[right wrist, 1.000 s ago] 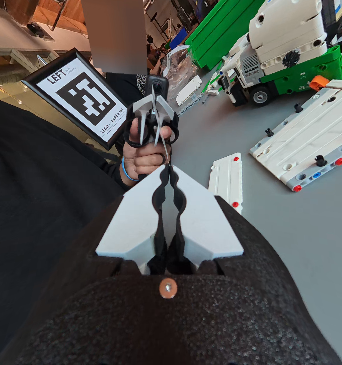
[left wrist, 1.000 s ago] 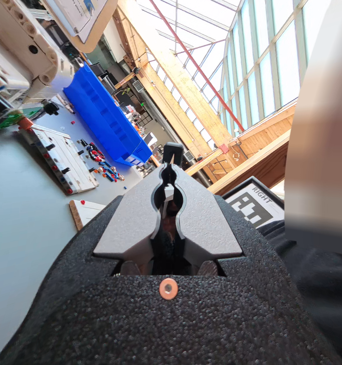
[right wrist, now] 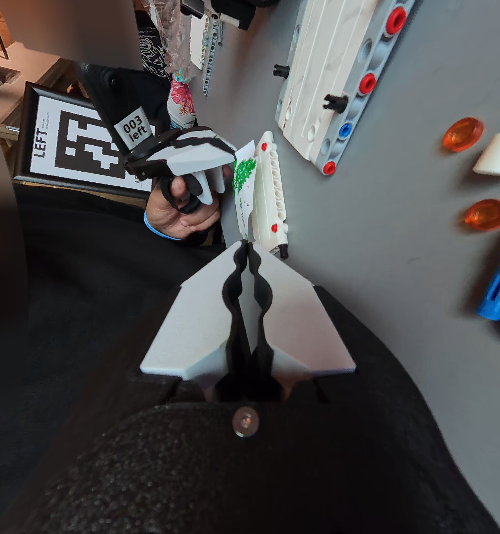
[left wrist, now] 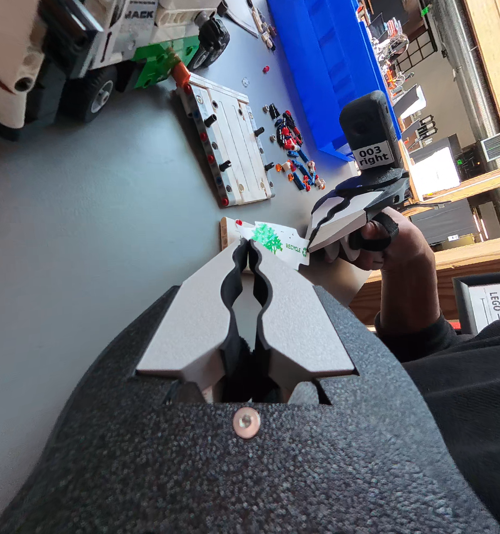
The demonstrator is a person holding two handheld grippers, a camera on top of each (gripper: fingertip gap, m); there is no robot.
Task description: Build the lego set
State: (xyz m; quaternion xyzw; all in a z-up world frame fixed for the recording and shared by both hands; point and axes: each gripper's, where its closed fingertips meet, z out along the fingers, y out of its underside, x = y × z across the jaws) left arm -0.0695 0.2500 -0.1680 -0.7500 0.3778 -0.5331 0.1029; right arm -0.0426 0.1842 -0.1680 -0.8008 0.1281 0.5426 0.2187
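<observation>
A white sticker with a green tree print (left wrist: 277, 239) is stretched between both grippers. My left gripper (left wrist: 248, 244) is shut on its left end. My right gripper (right wrist: 247, 244) is shut on its other end. Each gripper also shows in the other's view, the right one (left wrist: 309, 248) and the left one (right wrist: 234, 156), pinching the sticker (right wrist: 244, 179). The sticker hangs just over a narrow white brick panel with red pins (right wrist: 269, 190), which lies on the grey table (left wrist: 98, 231) near its front edge. Whether the sticker touches the panel (left wrist: 228, 231) I cannot tell.
A larger white panel with black and red pins (left wrist: 231, 144) lies beyond. A white and green toy truck (left wrist: 98, 57) stands at the back left, a blue bin (left wrist: 329, 72) at the back right, loose small parts (left wrist: 295, 156) between. Orange round pieces (right wrist: 462, 134) lie nearby.
Both grippers have swung down from a raised pose to the table, carrying the sticker between them to just over the narrow white panel. Both stayed shut.
</observation>
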